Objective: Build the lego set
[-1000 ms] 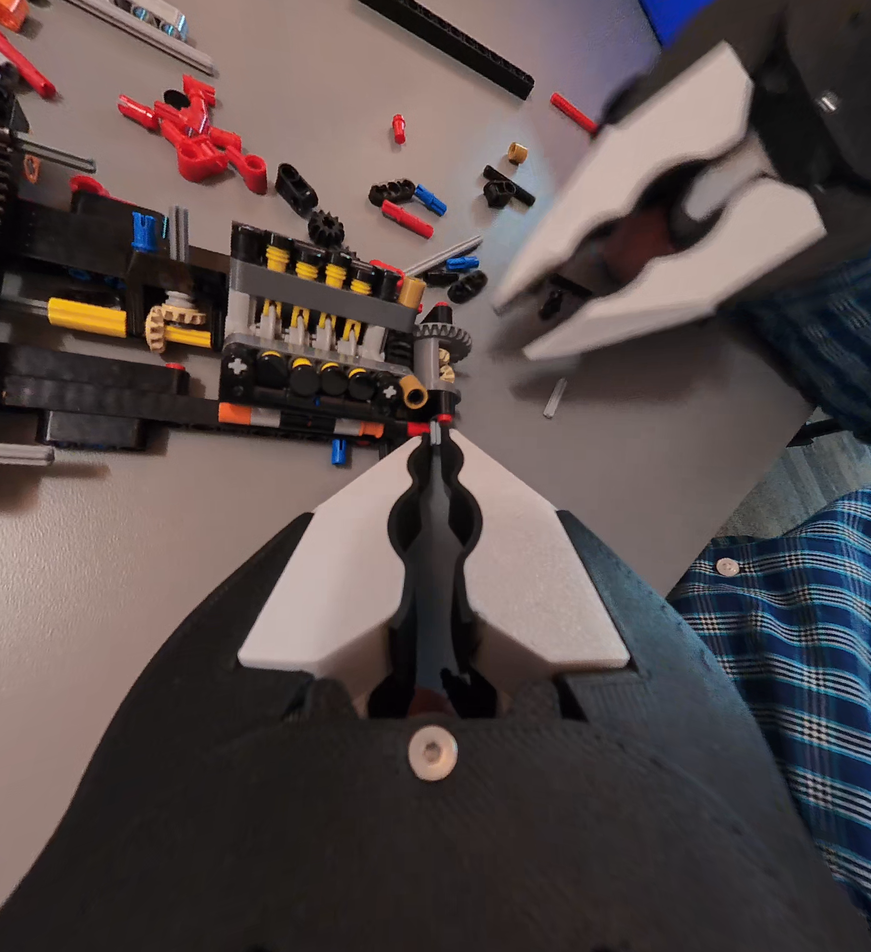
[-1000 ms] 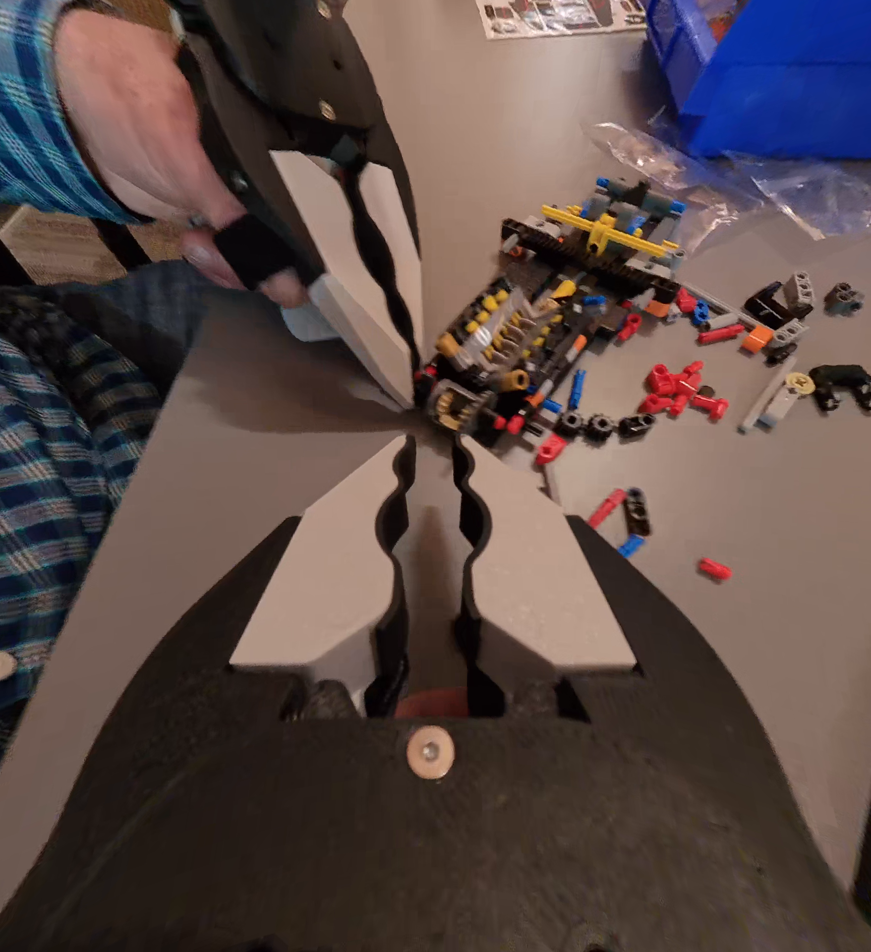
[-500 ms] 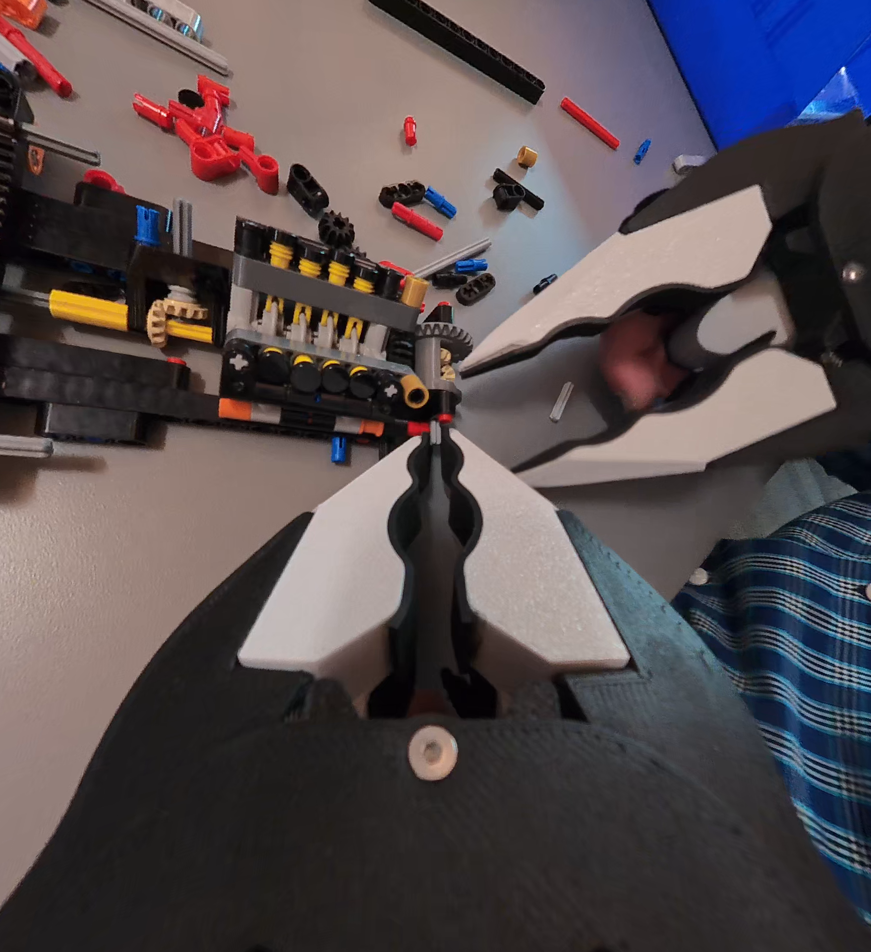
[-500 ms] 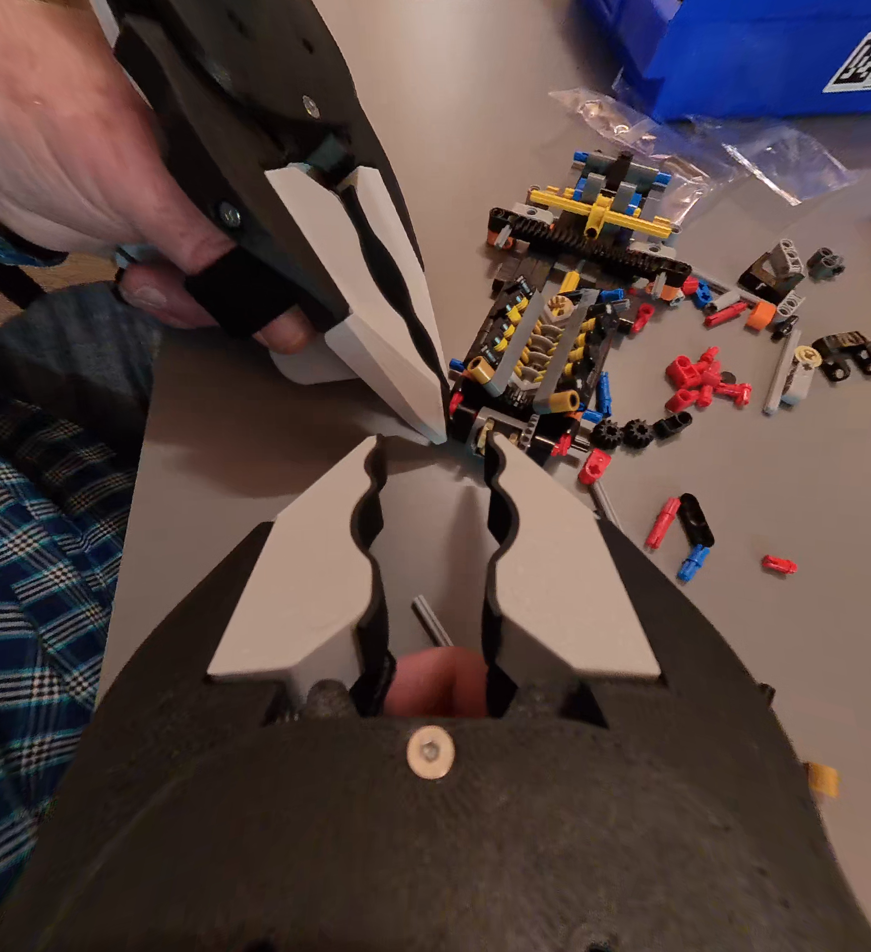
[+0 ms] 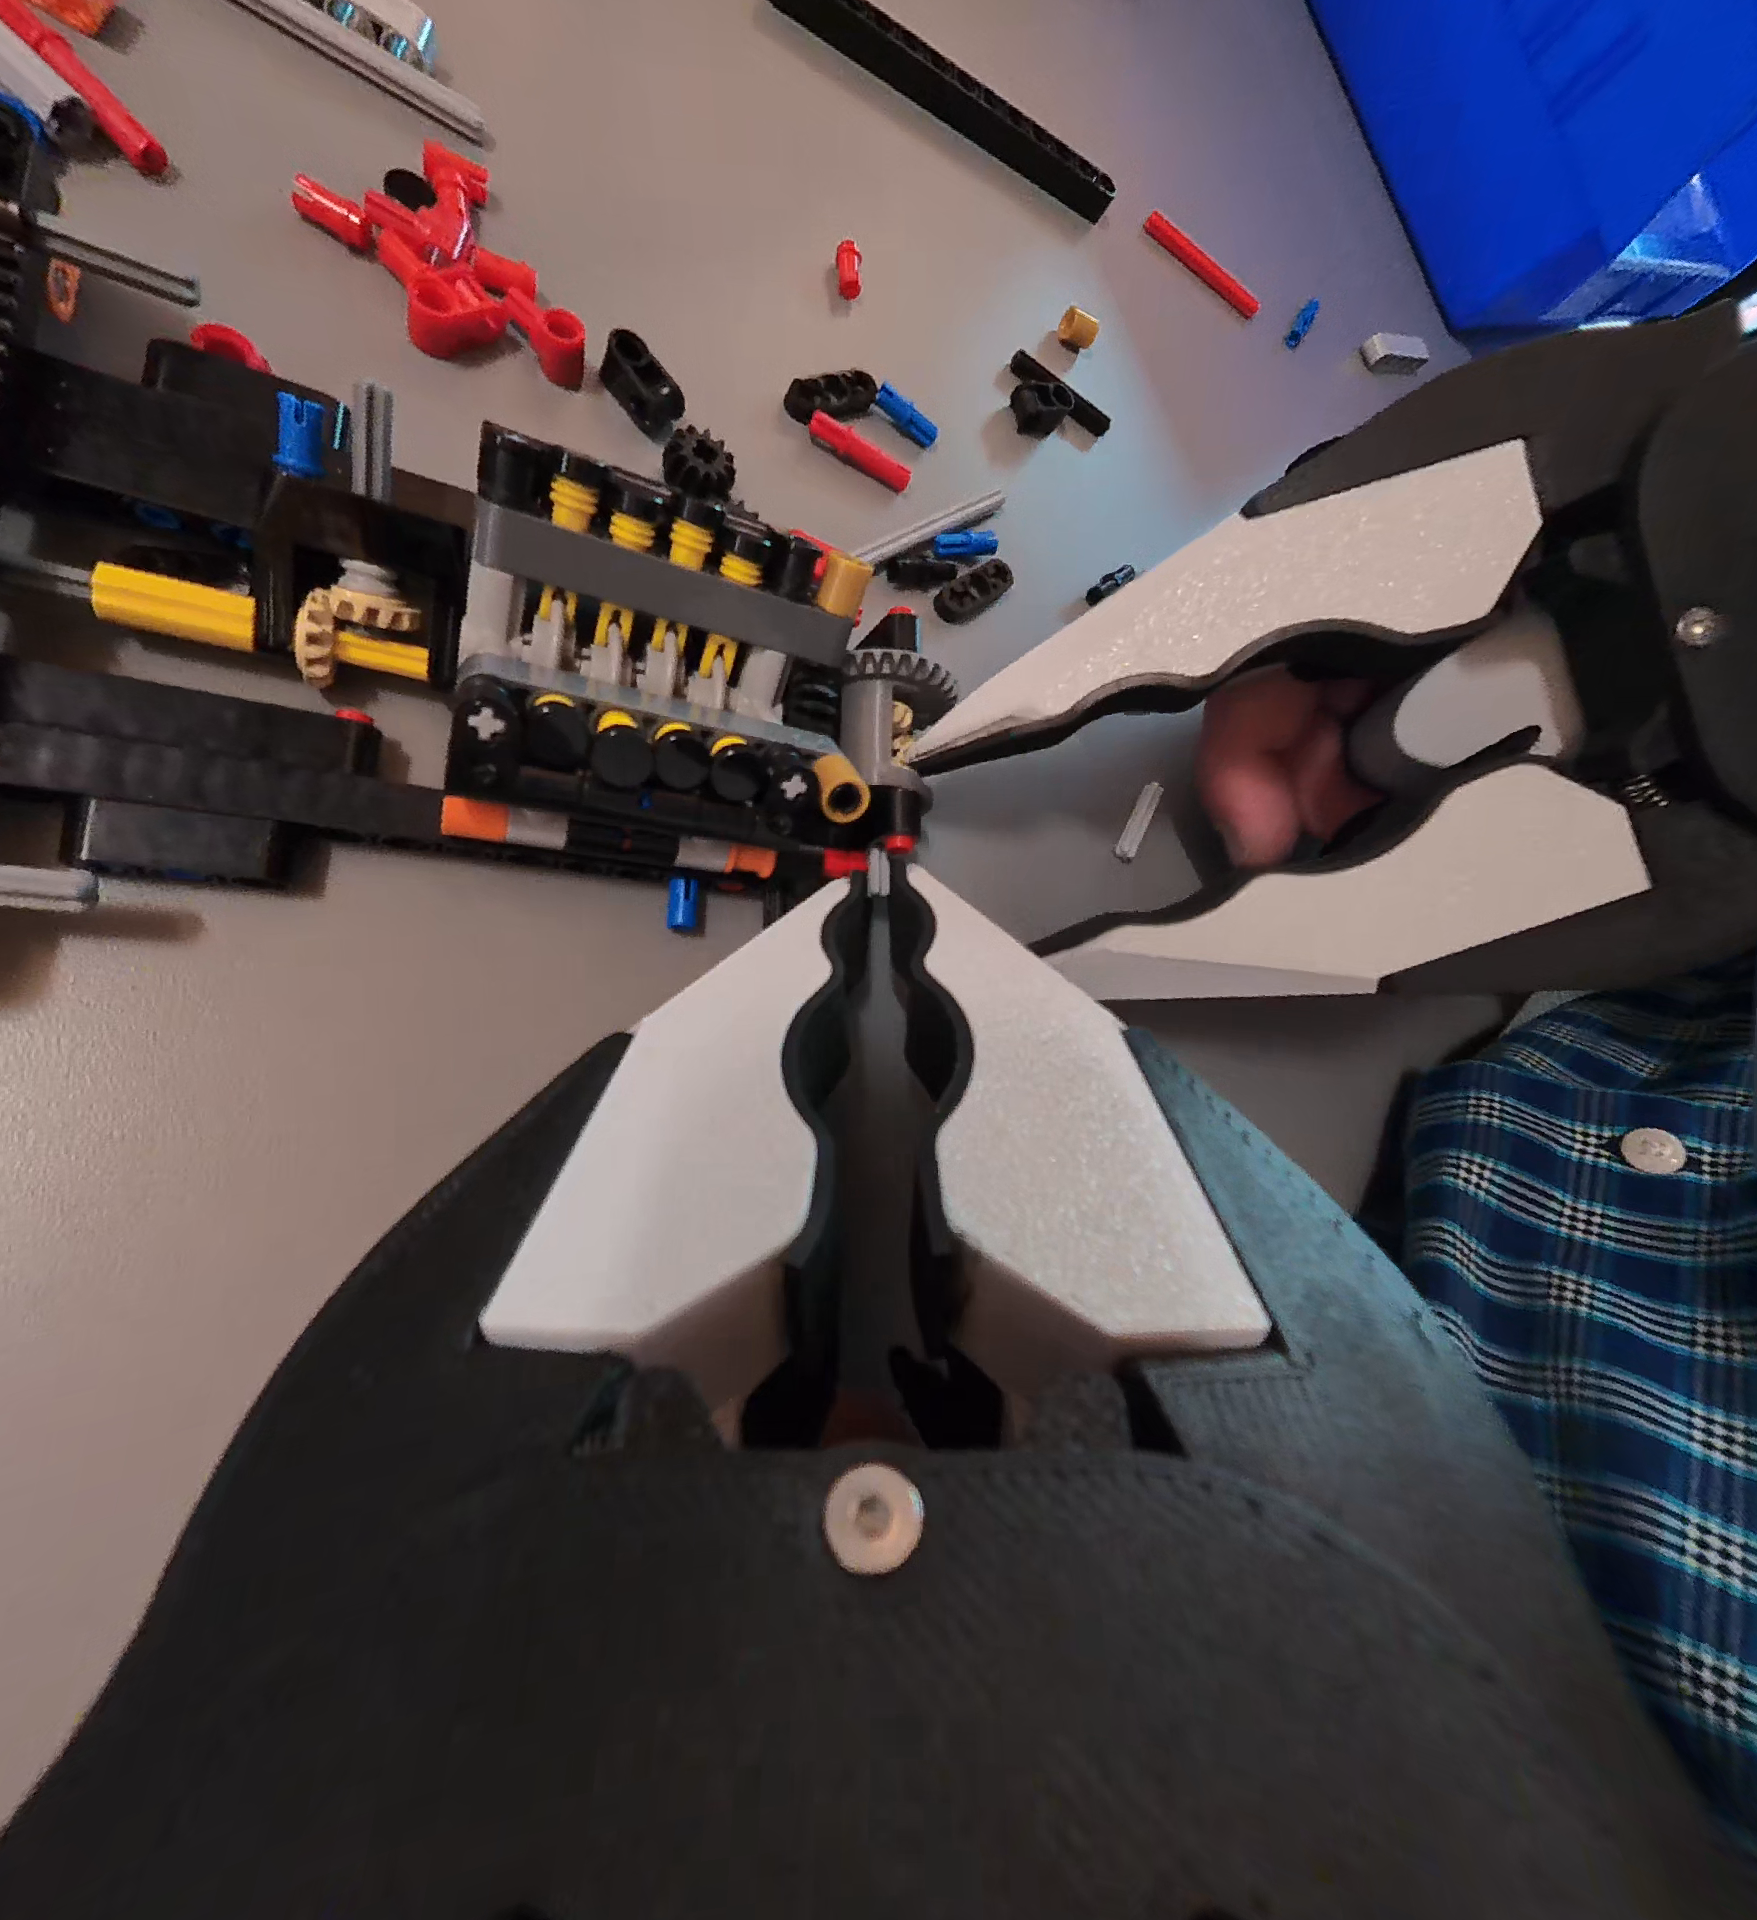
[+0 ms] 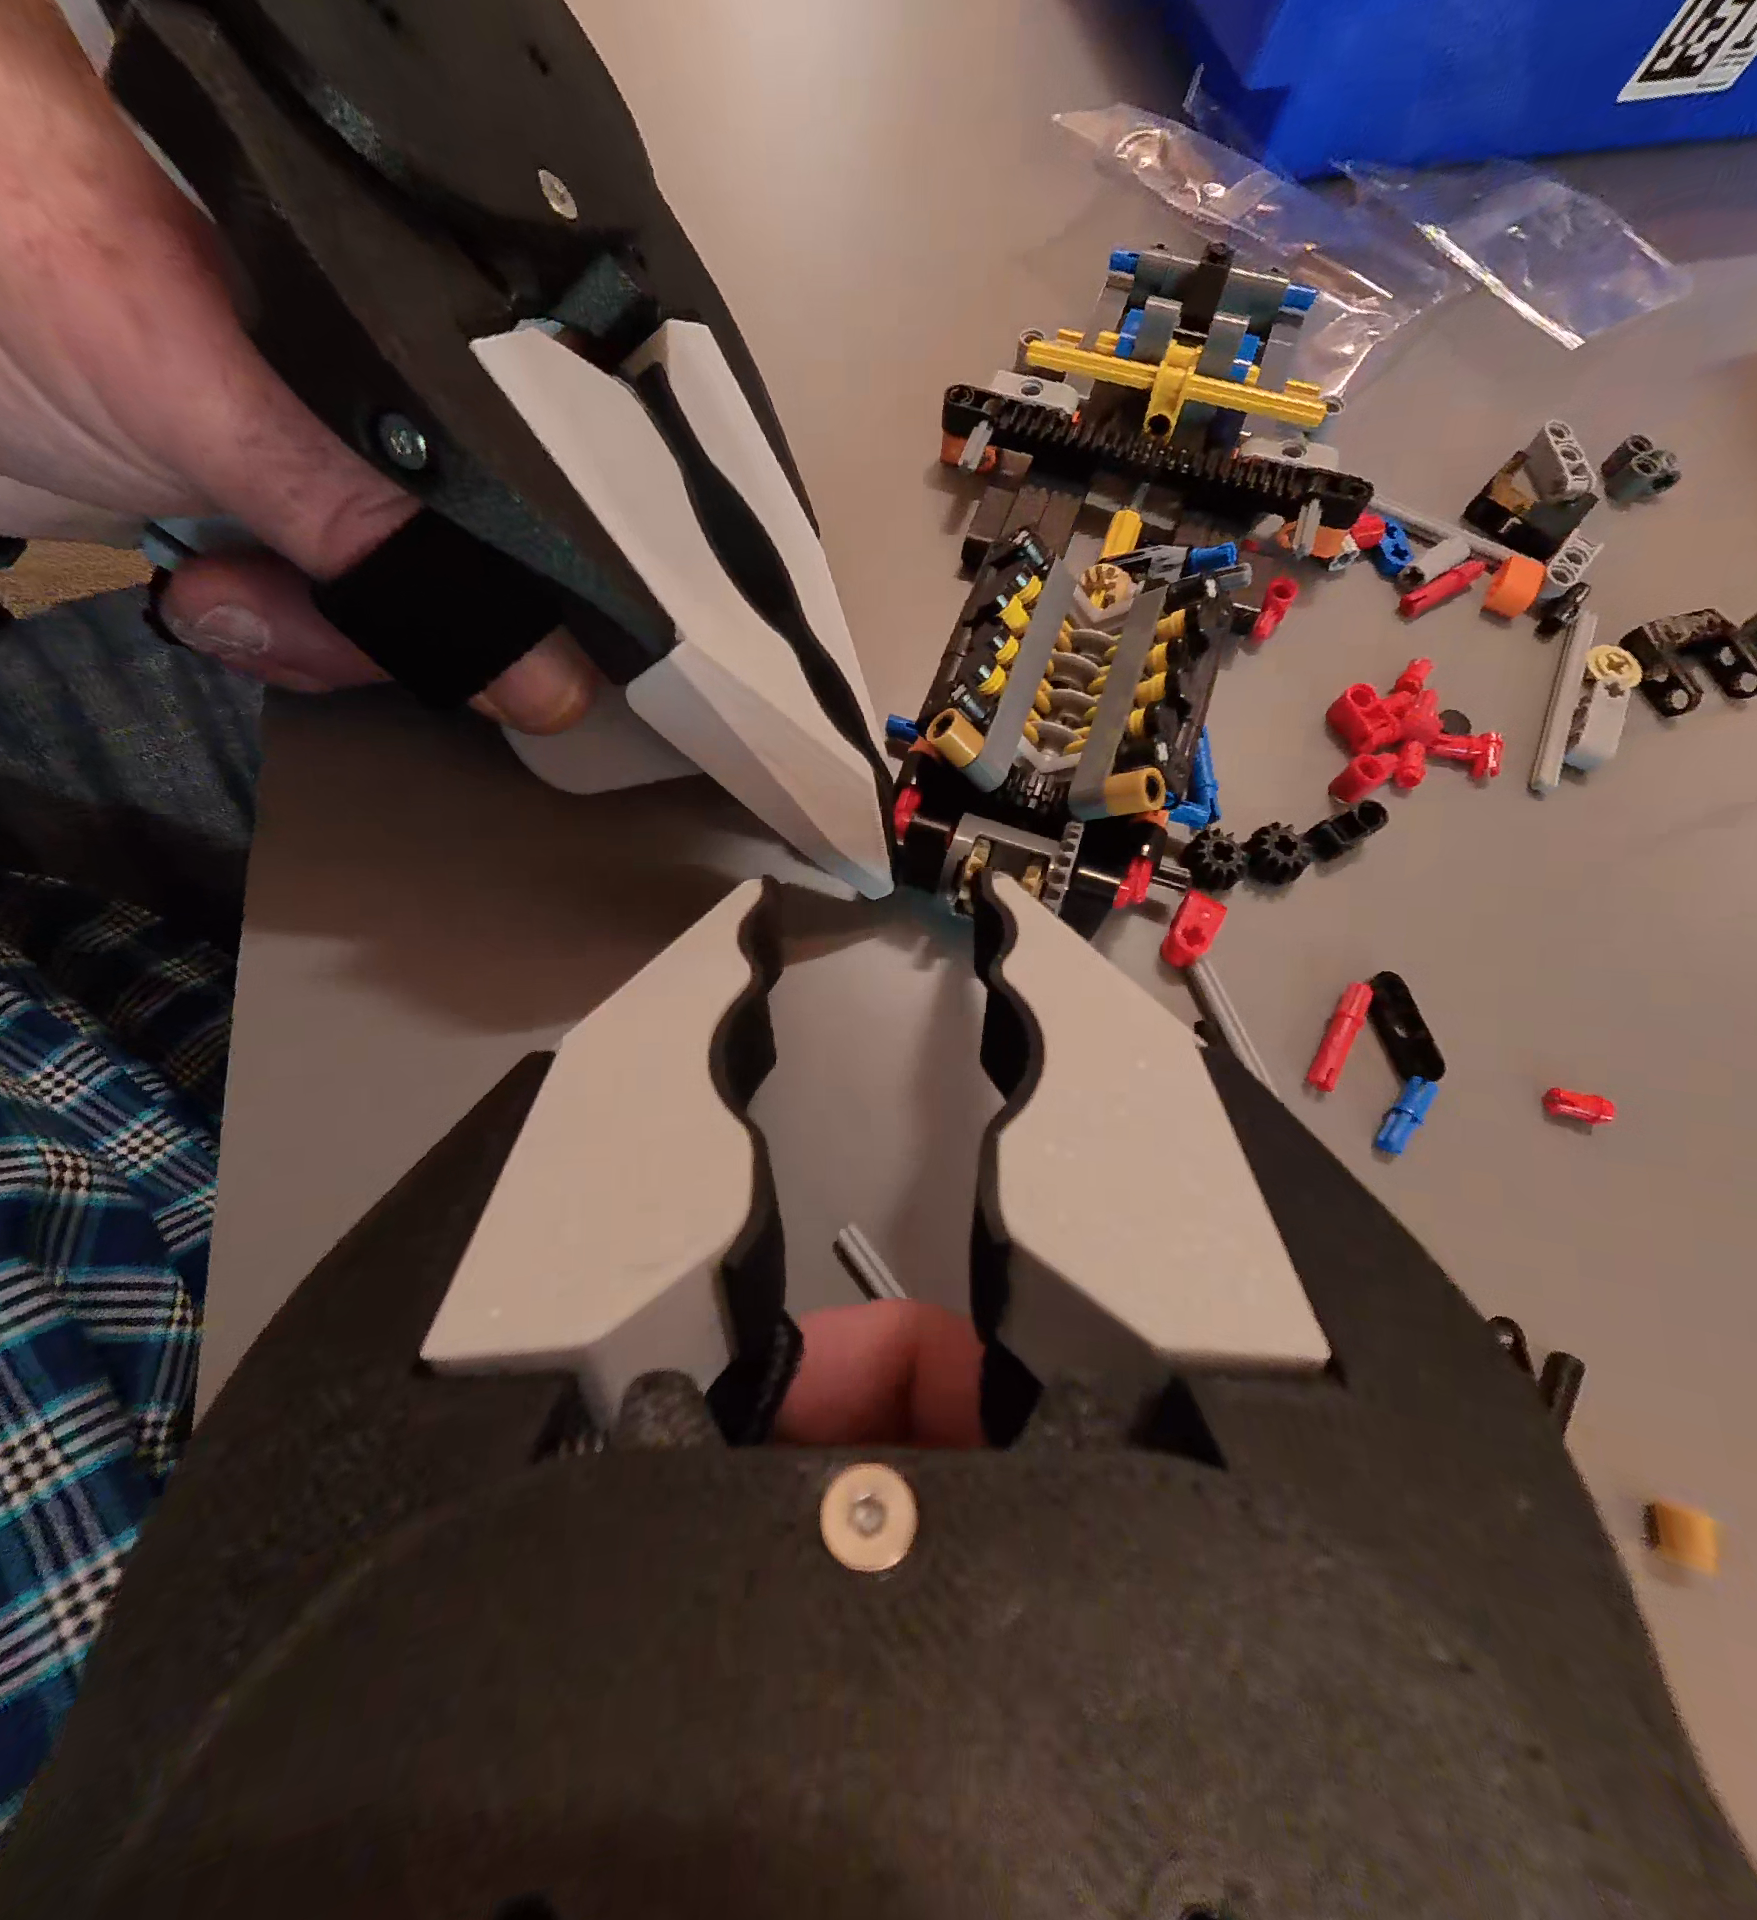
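Observation:
The partly built lego chassis [image 5: 645, 665] lies on the grey table, with black beams, yellow pistons and a grey gear at its near end; it also shows in the right wrist view [image 6: 1071, 686]. My left gripper [image 5: 879, 883] is shut on a small grey axle at the model's end corner; it also shows in the right wrist view [image 6: 879, 878]. My right gripper [image 6: 874, 899] is open and empty, its jaws at the model's gear end. In the left wrist view, the right gripper [image 5: 978, 847] has its upper fingertip touching the gear. A loose grey axle [image 6: 866, 1259] lies on the table between the right fingers.
Loose red, black and blue parts [image 5: 448, 281] and a long black beam [image 5: 941, 104] lie beyond the model. A blue bin [image 6: 1476, 73] and a clear plastic bag [image 6: 1373, 208] stand at the back. A tan bush [image 6: 1681, 1538] lies at the right. The person's plaid shirt [image 5: 1632, 1351] is at the table edge. Left and right tips are no more than a few centimetres apart. The tan bush [image 6: 1681, 1538] is about 15 cm from both grippers' fingertips. Seen from the left wrist view [image 5: 1089, 329] as well.
My right gripper has come in toward the model's gear end and opened wider. My left gripper has stayed shut at the model's corner.

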A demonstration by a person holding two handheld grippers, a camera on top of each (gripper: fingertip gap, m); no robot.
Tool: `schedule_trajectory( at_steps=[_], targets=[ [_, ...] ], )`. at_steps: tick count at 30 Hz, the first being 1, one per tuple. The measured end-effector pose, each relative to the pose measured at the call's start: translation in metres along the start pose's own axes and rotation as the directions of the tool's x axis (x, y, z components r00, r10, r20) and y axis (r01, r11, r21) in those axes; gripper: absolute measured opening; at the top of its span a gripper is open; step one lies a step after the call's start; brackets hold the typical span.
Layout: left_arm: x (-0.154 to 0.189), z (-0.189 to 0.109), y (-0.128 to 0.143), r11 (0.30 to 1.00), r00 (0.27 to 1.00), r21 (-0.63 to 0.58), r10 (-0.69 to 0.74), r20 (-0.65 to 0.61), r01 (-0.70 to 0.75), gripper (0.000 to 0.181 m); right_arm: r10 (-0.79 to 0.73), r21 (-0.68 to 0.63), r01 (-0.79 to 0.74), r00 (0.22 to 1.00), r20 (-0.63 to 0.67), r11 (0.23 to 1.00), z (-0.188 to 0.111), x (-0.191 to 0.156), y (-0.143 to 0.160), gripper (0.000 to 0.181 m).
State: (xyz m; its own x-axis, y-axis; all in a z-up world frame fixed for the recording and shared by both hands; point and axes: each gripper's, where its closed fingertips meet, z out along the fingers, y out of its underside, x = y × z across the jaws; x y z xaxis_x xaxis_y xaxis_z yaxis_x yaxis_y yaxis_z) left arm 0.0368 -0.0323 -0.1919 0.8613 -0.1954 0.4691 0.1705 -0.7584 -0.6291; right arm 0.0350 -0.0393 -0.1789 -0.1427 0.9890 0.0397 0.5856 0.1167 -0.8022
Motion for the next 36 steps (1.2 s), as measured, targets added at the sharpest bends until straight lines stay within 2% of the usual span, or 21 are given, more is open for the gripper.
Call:
schedule_trajectory(
  at_steps=[7,18,20,36],
  targets=[
    [0.0,0.0001,0.0,1.0,1.0,0.0,0.002,0.002,-0.002,0.001,-0.004,-0.004,0.004,1.0,-0.008,1.0,0.0022,-0.0004,-0.0007,0.038],
    [-0.0003,-0.0004,0.0001,1.0,1.0,-0.009,-0.009,-0.005,0.009,0.001,0.002,-0.007,-0.002,1.0,-0.01,1.0,0.003,0.001,-0.0004,0.031],
    [-0.0002,-0.0003,0.0,1.0,1.0,-0.011,-0.005,-0.004,0.005,0.001,0.005,-0.006,-0.005,1.0,-0.022,1.0,0.003,0.0039,-0.0009,0.025],
    [-0.0007,0.0005,-0.0016,1.0,1.0,-0.017,-0.022,-0.017,0.021,0.0,0.009,-0.008,-0.009,1.0,-0.021,1.0,0.0036,0.0056,-0.0009,0.023]
  ],
)
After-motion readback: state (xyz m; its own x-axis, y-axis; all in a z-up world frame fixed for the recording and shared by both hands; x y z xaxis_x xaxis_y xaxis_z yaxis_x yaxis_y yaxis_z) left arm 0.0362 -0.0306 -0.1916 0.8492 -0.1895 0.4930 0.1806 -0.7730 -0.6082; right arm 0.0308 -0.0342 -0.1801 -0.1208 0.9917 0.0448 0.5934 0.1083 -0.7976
